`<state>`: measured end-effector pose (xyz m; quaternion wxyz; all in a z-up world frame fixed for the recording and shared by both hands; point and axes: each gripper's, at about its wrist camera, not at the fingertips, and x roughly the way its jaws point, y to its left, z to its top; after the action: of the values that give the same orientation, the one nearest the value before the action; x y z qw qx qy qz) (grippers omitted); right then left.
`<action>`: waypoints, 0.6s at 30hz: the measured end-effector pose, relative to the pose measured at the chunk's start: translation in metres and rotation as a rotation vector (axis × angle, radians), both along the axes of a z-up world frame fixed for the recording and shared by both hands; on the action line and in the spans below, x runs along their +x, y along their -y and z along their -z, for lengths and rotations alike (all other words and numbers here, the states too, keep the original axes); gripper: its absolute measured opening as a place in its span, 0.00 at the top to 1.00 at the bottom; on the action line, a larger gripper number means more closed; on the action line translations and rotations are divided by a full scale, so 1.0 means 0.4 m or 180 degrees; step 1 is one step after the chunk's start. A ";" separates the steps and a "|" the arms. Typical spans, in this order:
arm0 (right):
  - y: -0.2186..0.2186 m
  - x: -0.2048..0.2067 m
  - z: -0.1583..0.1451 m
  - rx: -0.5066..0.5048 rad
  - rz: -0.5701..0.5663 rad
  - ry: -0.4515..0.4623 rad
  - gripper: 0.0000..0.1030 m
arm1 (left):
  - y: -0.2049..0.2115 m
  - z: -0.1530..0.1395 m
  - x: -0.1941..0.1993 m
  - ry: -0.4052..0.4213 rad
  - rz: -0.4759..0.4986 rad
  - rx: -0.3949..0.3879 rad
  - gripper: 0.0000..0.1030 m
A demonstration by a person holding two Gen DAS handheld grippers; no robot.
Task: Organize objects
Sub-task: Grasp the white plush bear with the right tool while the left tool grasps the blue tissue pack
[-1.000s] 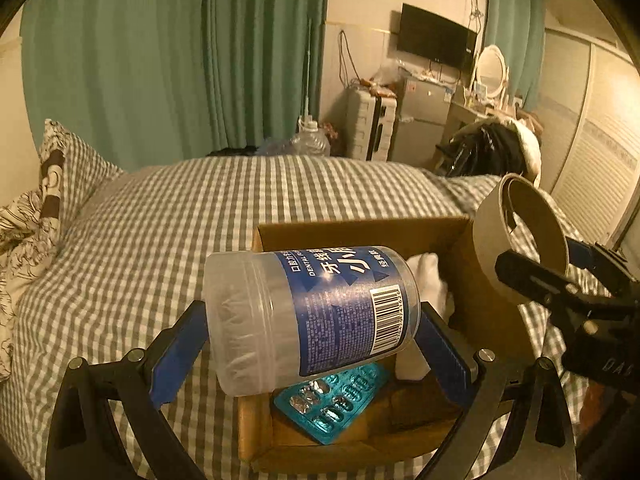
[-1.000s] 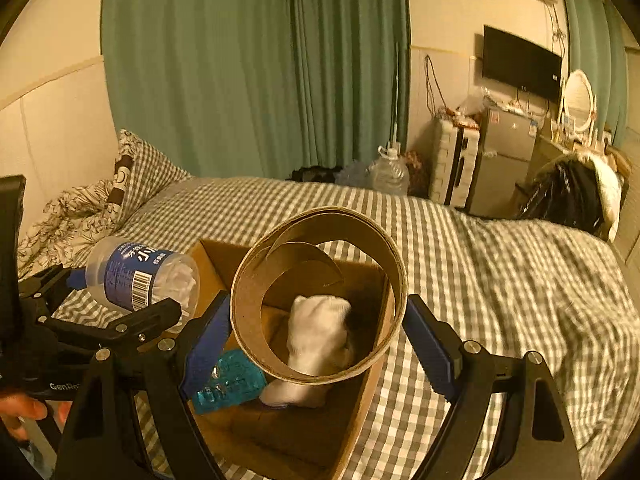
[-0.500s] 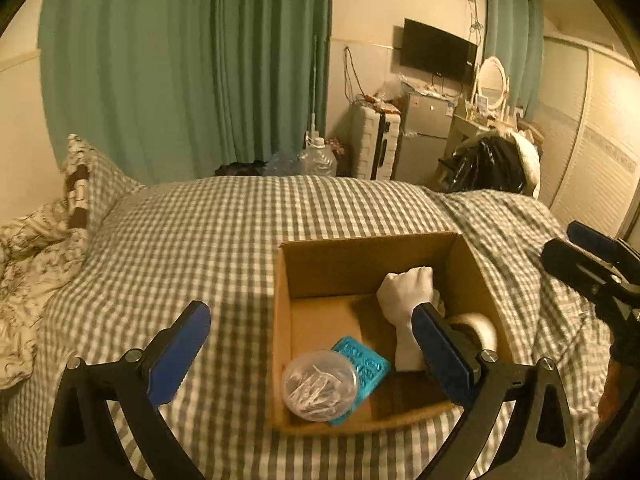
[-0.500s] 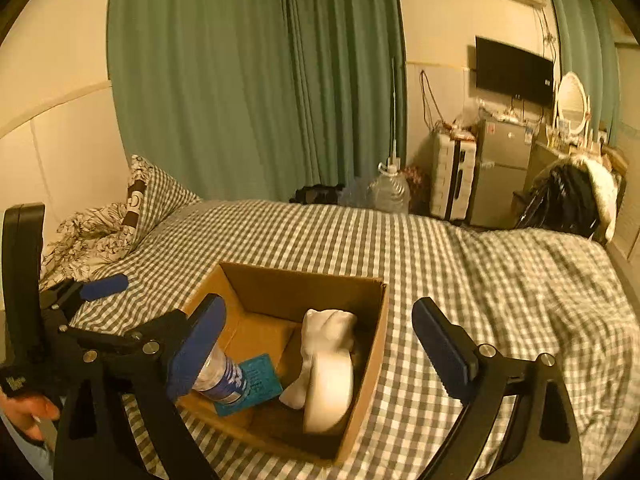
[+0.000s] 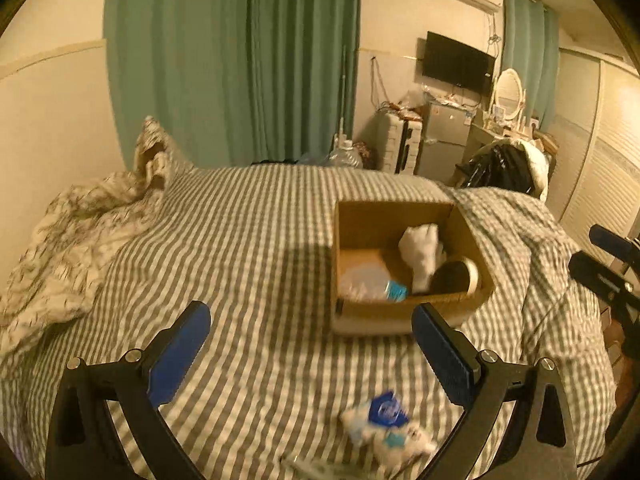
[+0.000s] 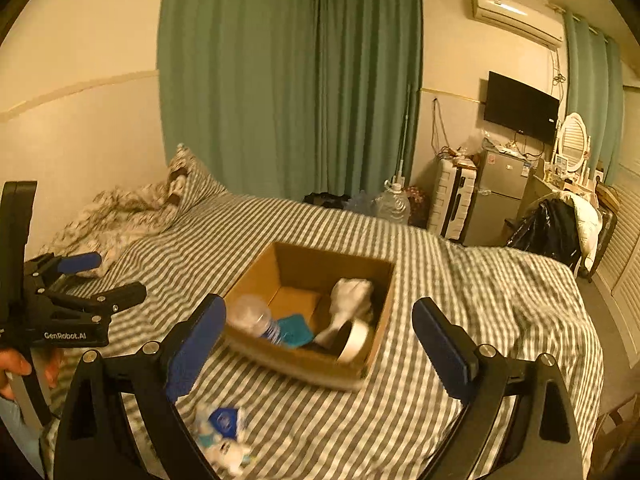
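Observation:
A cardboard box [image 5: 404,322] [image 6: 256,268] sits on the checked bed. Inside lie a clear jar with a blue label [image 5: 362,282] [image 6: 254,318], a teal blister pack [image 6: 294,330], a white sock [image 5: 422,250] [image 6: 350,298] and a tape roll [image 5: 456,278] [image 6: 354,340]. A small white and blue packet [image 5: 384,426] [image 6: 222,432] lies on the bed in front of the box. My left gripper [image 5: 310,354] is open and empty, pulled back from the box. My right gripper [image 6: 320,348] is open and empty, near the box's front.
A crumpled quilt and pillow [image 5: 84,232] lie at the bed's left. The right gripper [image 5: 608,276] shows at the right edge of the left wrist view. Green curtains [image 6: 288,80], a water jug [image 6: 394,202], a small fridge [image 6: 498,196] stand beyond the bed.
The left gripper let the jar go into the box and the right let the tape roll go into it. Both grippers opened, then drew back, bringing the packet on the bed into view.

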<state>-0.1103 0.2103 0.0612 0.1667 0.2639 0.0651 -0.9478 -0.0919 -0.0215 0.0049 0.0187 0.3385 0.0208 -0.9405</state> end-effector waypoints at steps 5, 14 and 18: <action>0.047 0.057 0.105 0.0056 -0.0056 0.0221 0.08 | 0.029 0.108 0.074 0.0166 -0.0132 0.0008 0.00; 0.088 0.071 0.350 0.0175 -0.0003 0.0717 0.08 | 0.043 0.307 0.067 0.0573 -0.0225 -0.0017 0.00; 0.111 0.066 0.418 0.0158 -0.0127 0.0903 0.08 | 0.039 0.347 0.057 0.0615 -0.0230 -0.0081 0.00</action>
<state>-0.0841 0.1659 -0.1061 0.1865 0.3979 0.0695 -0.8956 -0.0690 -0.0373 -0.1339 0.0588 0.4265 0.0191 -0.9024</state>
